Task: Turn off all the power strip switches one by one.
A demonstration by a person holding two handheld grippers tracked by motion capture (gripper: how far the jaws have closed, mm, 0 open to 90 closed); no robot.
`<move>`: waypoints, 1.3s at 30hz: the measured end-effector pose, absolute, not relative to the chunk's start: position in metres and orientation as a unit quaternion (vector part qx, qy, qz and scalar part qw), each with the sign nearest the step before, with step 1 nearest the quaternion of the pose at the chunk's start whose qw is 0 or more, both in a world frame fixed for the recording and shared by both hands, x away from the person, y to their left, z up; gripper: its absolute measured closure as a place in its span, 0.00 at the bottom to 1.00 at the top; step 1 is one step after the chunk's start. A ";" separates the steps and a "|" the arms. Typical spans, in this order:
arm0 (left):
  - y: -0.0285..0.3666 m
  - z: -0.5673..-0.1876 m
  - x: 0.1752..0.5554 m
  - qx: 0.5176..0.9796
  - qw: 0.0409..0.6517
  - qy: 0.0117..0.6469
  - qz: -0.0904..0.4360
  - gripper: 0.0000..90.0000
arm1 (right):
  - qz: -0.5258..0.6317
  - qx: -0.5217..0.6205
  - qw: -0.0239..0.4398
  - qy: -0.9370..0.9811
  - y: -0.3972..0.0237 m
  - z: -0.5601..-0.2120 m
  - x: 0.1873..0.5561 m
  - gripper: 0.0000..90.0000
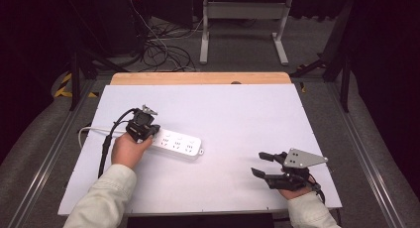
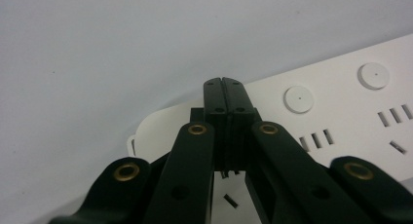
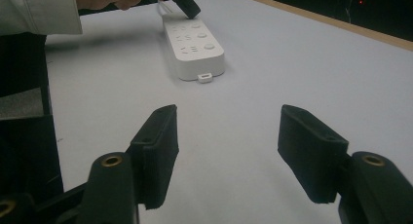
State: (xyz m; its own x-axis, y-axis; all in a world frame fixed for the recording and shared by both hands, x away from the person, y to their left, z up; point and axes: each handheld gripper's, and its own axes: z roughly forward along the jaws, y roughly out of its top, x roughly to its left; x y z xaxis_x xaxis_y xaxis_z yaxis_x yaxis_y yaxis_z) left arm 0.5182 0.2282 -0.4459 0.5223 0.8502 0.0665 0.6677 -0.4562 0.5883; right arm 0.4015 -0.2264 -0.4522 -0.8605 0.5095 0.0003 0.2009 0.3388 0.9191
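A white power strip [image 1: 181, 144] with several sockets and round buttons lies left of centre on the white table [image 1: 233, 109]. My left gripper [image 1: 147, 134] is shut, jaws pressed together, its tips resting at the strip's left end. In the left gripper view the closed tips [image 2: 225, 84] sit over the strip's rounded corner [image 2: 341, 107]. My right gripper [image 1: 257, 163] is open near the front right edge, with nothing between its pads [image 3: 157, 151]. The right gripper view shows the strip [image 3: 195, 46] farther off, with the left gripper [image 3: 187, 7] on it.
The strip's white cord [image 1: 86, 130] runs off to the left edge. A wooden strip [image 1: 198, 78] borders the table's far side. Beyond it stand a white desk frame [image 1: 242, 25] and tangled floor cables [image 1: 158, 49].
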 end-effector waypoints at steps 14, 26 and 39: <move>0.217 -0.448 0.512 0.838 0.220 0.445 0.226 1.00 | 0.531 0.221 0.144 0.806 -0.226 -0.452 0.402 0.45; 0.226 -0.434 0.507 0.821 0.280 0.455 0.203 1.00 | 0.532 0.223 0.144 0.804 -0.228 -0.452 0.402 0.45; 0.253 -0.403 0.424 0.786 0.471 0.361 0.174 0.49 | 0.534 0.225 0.149 0.801 -0.229 -0.452 0.400 0.44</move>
State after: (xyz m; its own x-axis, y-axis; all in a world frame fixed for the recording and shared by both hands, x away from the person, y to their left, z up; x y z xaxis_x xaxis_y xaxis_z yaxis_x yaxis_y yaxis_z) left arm 0.4243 0.2530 -0.4026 0.6785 0.7316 -0.0670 0.4040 -0.2955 0.8657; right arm 0.3996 -0.2285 -0.4516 -0.8540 0.5202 0.0017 0.2012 0.3272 0.9233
